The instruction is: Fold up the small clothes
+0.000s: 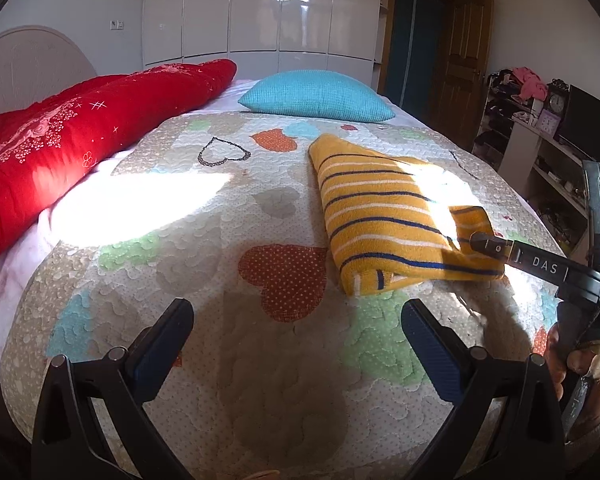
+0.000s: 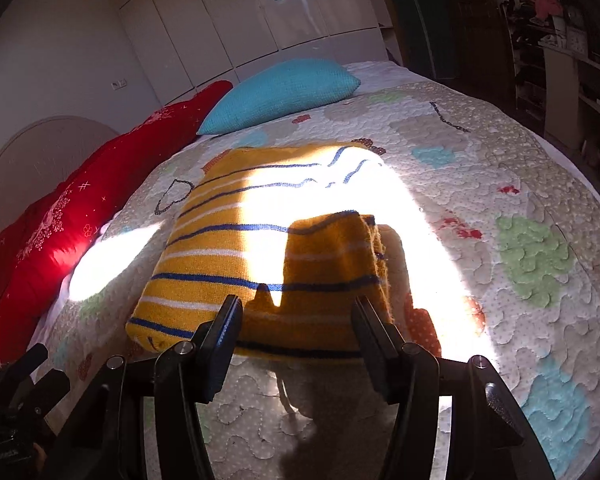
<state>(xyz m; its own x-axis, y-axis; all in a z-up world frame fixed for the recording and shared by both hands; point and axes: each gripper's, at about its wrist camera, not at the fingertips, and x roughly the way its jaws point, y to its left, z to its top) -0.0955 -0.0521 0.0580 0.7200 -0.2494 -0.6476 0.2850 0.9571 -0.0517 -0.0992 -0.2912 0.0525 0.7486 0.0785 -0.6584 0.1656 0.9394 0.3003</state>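
**Two open tongs, one folded jumper on the bed**

Nearest in the left wrist view, the left tongs [image 1: 296, 332] stand wide open over bare quilt [image 1: 228, 380], gripping nothing; they hang off to the left of the garment, probably kept clear so as not to disturb the fold.

Just right of them, the right tongs [image 2: 296, 320] sit at the near edge of the yellow striped jumper [image 2: 260, 260]. Their jaws are spread apart with no cloth pinched between the pads; the folded-over flap lies beyond the tips under its own weight, so the hold looks to be let go. From the left wrist view one finger of the right tongs [image 1: 496, 248] reaches across the garment's near right corner, with the person's hand [image 1: 580, 364] on the handle below.

The jumper lies as a compact, several-layered rectangle on the right half of the quilt, partly in a bright patch of sun. By my reading the fold is largely done and may only need smoothing.

Farther off, a blue pillow [image 1: 316, 96] rests behind it, a red quilt [image 1: 92, 120] runs along the left, and white wardrobes [image 1: 260, 8] close the far wall.
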